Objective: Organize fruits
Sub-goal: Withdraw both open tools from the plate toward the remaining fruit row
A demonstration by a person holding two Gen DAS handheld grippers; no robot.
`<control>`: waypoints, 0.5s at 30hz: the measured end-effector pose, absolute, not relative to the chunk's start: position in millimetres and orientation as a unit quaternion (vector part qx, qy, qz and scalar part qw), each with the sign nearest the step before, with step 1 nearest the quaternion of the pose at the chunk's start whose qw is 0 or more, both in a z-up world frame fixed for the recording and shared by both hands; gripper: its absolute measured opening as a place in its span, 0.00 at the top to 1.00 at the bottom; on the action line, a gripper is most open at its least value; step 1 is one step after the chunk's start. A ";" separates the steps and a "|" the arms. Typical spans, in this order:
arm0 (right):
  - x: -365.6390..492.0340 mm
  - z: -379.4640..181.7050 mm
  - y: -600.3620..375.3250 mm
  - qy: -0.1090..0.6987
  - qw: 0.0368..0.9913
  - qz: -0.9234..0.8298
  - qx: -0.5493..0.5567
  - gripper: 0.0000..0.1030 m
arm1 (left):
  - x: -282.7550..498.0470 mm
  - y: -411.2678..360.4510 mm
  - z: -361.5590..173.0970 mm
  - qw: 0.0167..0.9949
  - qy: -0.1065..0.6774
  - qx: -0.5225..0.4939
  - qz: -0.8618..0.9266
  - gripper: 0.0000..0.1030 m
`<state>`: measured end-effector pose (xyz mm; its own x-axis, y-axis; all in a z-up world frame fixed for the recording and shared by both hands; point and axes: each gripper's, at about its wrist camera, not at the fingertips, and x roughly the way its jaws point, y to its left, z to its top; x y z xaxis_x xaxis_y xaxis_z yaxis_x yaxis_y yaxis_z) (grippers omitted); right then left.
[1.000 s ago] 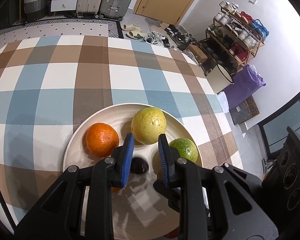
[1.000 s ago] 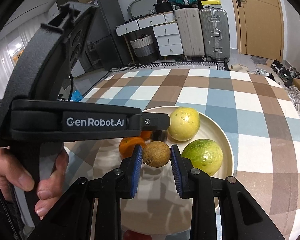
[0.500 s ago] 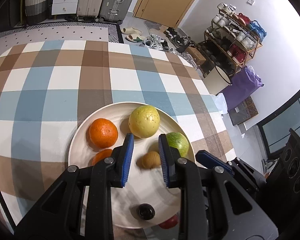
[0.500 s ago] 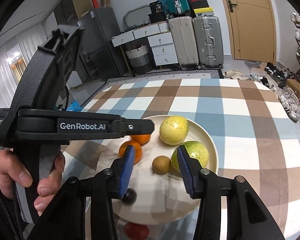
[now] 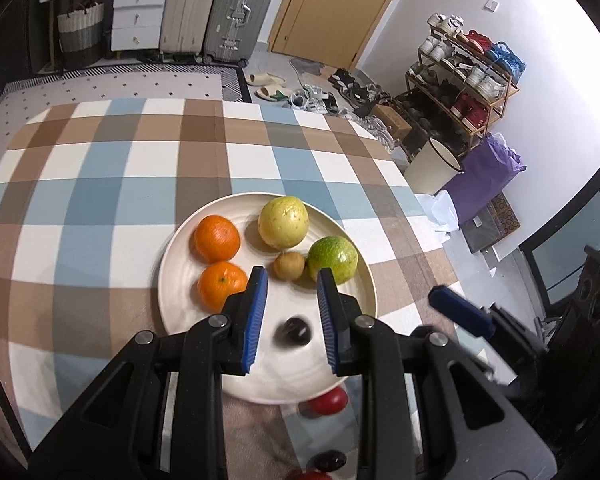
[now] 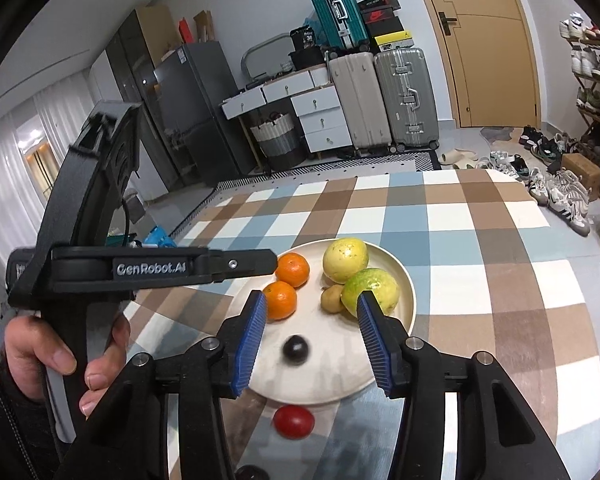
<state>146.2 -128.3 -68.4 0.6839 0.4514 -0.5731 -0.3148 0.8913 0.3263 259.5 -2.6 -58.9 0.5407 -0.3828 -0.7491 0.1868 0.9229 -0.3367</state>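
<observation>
A cream plate on the checked tablecloth holds two oranges, a yellow fruit, a green fruit, a small brown fruit and a dark plum. My left gripper is open and empty above the plate's near side. My right gripper is open wider, empty, also above the plate. A red fruit and another dark fruit lie on the cloth by the near rim.
The table is covered with a blue, brown and white checked cloth. The left gripper's body reaches in from the left in the right wrist view. Suitcases, drawers and a shoe rack stand beyond the table.
My right gripper opened and let the small brown fruit go onto the plate beside the green fruit. Both grippers pulled back and up from the plate.
</observation>
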 end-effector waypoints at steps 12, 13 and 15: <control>111.8 -55.9 -128.3 0.326 0.915 0.214 0.099 0.38 | 192.9 0.7 -45.8 0.888 0.433 -0.079 -0.137 0.54; 108.3 -55.0 -128.4 0.325 0.916 0.214 0.098 0.37 | 187.4 1.4 -44.1 0.889 0.430 -0.079 -0.135 0.53; 102.1 -53.2 -129.6 0.322 0.917 0.212 0.098 0.34 | 179.6 3.7 -42.1 0.892 0.425 -0.080 -0.133 0.44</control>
<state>102.1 -129.6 -53.2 0.7021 0.4529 -0.5495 -0.3268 0.8905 0.3165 179.6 3.7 -42.1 0.6028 -0.3049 -0.7373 0.1693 0.9519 -0.2552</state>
